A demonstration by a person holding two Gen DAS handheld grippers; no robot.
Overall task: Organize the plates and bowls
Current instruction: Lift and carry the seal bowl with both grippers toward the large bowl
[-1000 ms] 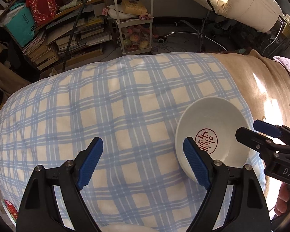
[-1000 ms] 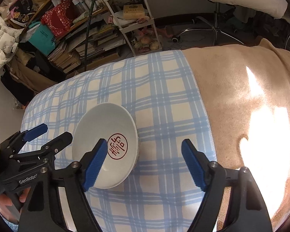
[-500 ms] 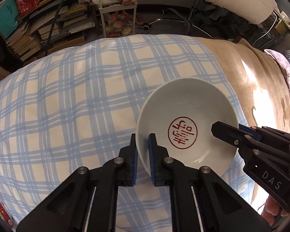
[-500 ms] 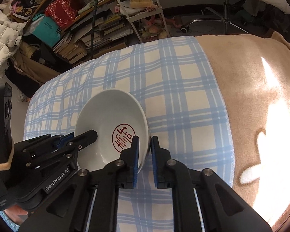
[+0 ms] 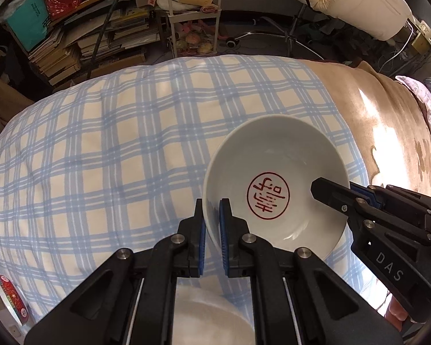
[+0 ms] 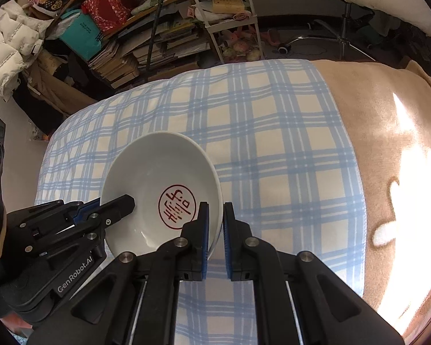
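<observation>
A white bowl (image 5: 275, 155) with a red round seal mark inside is held above the blue-and-cream checked cloth (image 5: 100, 158). My left gripper (image 5: 212, 210) is shut on the bowl's near left rim. My right gripper (image 6: 215, 215) is shut on its opposite rim; it also shows in the left wrist view (image 5: 342, 194). The bowl shows in the right wrist view (image 6: 158, 172), with the left gripper (image 6: 112, 207) clamped on its left rim. Another white dish (image 5: 204, 313) lies below my left gripper, partly hidden by it.
A tan blanket (image 6: 388, 143) covers the surface to the right of the checked cloth. Beyond the far edge stand piles of books (image 5: 80, 43), a white shelf cart (image 5: 192, 14) and a chair base (image 5: 287, 28). A small red-printed object (image 5: 11, 299) lies at the left front edge.
Both grippers went from wide open to shut on opposite rims of the bowl. Since then the bowl has lifted slightly and the views have pulled back a little.
</observation>
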